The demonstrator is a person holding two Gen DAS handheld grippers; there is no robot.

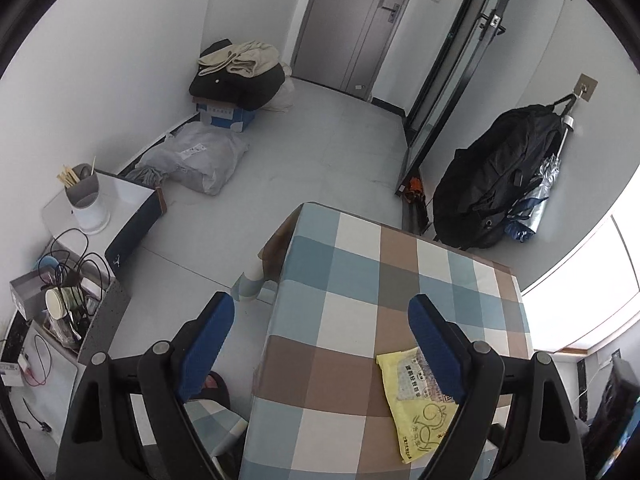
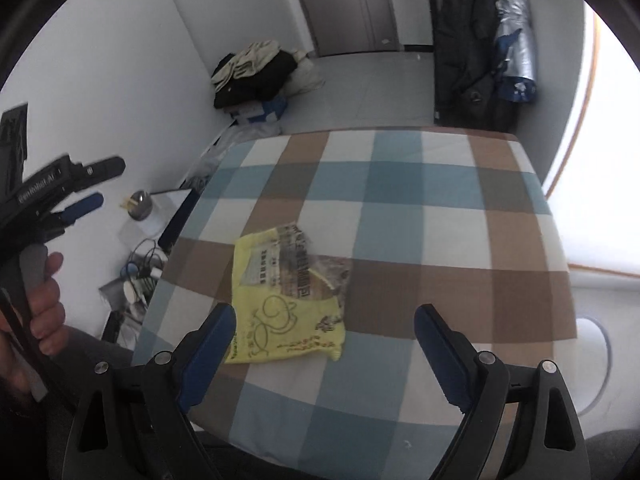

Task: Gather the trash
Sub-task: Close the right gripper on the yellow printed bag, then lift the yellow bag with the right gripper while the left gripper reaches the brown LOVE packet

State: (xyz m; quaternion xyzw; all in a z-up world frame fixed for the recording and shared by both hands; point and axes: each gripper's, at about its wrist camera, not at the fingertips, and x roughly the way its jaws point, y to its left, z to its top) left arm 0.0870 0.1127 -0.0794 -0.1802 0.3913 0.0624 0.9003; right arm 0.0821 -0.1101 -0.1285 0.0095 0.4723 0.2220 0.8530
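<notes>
A yellow snack wrapper (image 2: 286,300) lies flat on the checked tablecloth (image 2: 400,220), near the table's front left. My right gripper (image 2: 324,316) is open and empty, held above the table just short of the wrapper, which lies ahead toward its left finger. My left gripper (image 1: 320,308) is open and empty, held high over the table's left edge. The wrapper (image 1: 416,396) lies partly under its right finger in the left wrist view. The left gripper (image 2: 94,186) also shows at the left of the right wrist view, held in a hand.
The table (image 1: 360,280) stands in a small room. A low cabinet (image 1: 100,216) with a utensil cup and cables stands left. Bags and clothes (image 1: 236,76) lie on the floor by the far wall. A black coat (image 1: 492,176) and an umbrella hang on the right wall.
</notes>
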